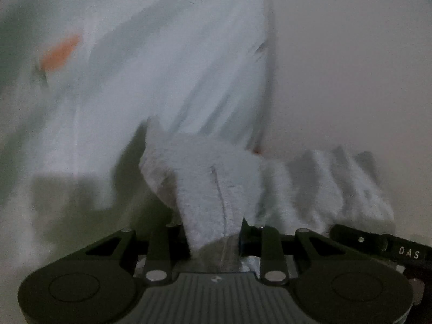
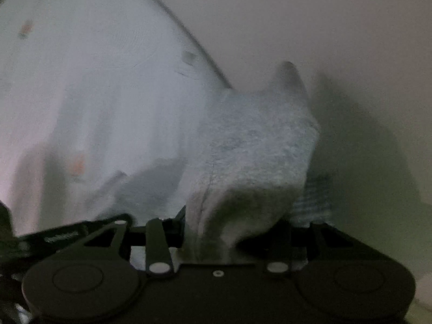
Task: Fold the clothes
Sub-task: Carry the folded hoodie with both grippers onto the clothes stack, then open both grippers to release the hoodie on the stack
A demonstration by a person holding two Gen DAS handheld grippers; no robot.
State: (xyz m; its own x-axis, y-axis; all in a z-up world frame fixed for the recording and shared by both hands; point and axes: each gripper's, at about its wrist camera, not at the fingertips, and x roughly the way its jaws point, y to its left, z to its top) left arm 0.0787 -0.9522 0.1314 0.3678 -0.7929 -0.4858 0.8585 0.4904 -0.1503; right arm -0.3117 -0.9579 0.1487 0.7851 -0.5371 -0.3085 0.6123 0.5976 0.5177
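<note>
Between the jaws of the left gripper (image 1: 213, 232) sits a bunched fold of the white garment (image 1: 167, 86), pinched tight, its seam running down into the grip. Beyond it, the cloth hangs blurred, with an orange mark (image 1: 60, 52) at far left and pale wall (image 1: 351, 67) to the right. Across on the right gripper (image 2: 216, 232), the jaws likewise clamp a thick wad of the garment (image 2: 251, 148), lifted before a bare wall (image 2: 324, 27).
</note>
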